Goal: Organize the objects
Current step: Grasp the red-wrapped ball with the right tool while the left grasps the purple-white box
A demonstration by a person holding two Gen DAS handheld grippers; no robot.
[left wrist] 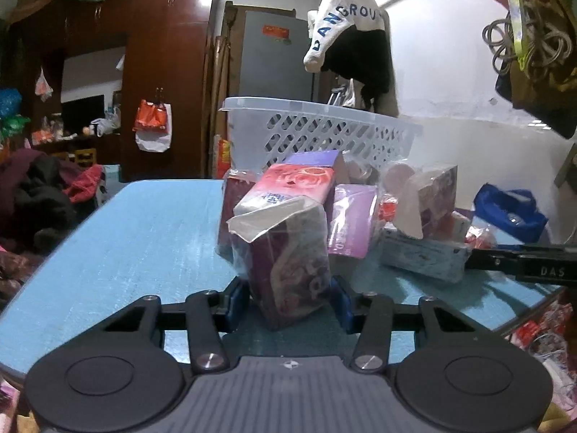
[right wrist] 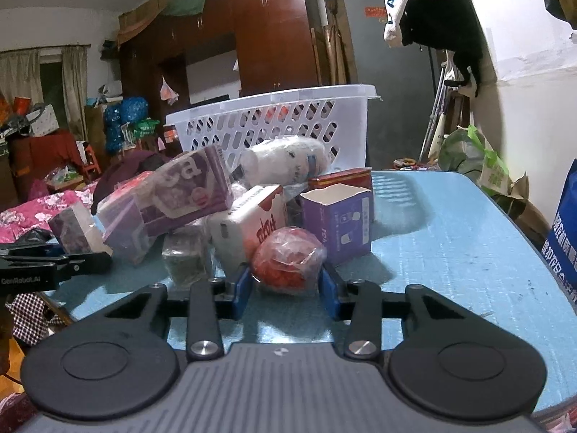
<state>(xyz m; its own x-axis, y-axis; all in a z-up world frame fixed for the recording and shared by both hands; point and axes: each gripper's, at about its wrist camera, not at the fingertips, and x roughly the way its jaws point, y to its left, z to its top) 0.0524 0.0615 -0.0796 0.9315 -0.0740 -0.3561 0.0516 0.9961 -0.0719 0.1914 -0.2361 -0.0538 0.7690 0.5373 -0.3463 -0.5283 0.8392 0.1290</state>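
A pile of small boxes and packets lies on a blue table point(left wrist: 144, 238) in front of a white perforated basket point(left wrist: 324, 133). In the left wrist view my left gripper point(left wrist: 288, 301) has its blue pads on both sides of a plastic-wrapped maroon box point(left wrist: 285, 259) with a torn white flap, touching it. In the right wrist view my right gripper point(right wrist: 286, 288) closes on a red round packet in clear plastic point(right wrist: 288, 259). Behind that packet stand a purple open-top box point(right wrist: 339, 223) and a white and red box point(right wrist: 252, 223). The basket point(right wrist: 274, 119) is beyond them.
The right gripper's arm point(left wrist: 523, 263) reaches in from the right edge of the left view. The left gripper's arm point(right wrist: 47, 263) shows at the left of the right view. A blue bag point(right wrist: 566, 231) hangs off the table's right side. Wardrobes and clutter fill the room behind.
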